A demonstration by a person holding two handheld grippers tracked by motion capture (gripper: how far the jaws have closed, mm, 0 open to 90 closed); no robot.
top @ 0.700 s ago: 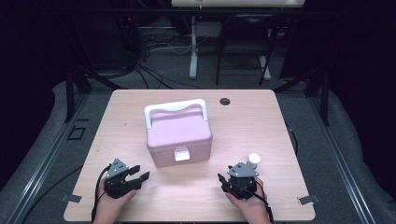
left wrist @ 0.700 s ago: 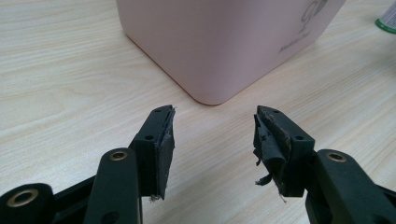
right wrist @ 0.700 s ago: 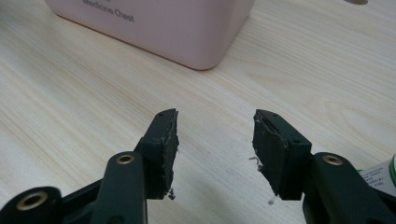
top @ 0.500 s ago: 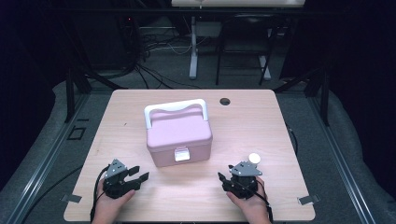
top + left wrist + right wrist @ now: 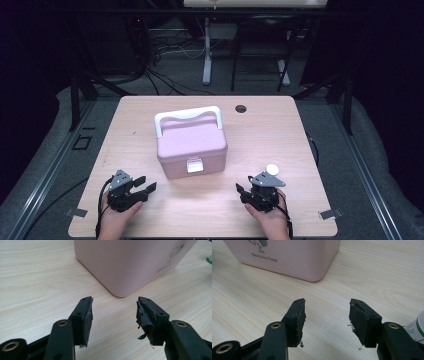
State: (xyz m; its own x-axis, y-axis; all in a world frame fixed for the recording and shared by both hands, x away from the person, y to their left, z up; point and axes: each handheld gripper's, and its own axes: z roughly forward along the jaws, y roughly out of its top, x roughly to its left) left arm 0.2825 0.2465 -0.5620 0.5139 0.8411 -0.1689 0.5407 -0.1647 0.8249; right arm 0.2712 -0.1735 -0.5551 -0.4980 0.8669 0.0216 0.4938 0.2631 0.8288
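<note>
The left tongs [image 5: 145,186] lie low on the counter [image 5: 300,145], wide open and holding nothing, aimed at the pink box [image 5: 191,145] in the middle. The right tongs [image 5: 241,191] also sit low, wide open and holding nothing, just beside a small white bottle [image 5: 271,169].

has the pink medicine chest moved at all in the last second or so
No. The pink medicine chest sits at the same spot relative to the round hole in the table top, with its white handle lying the same way.
</note>
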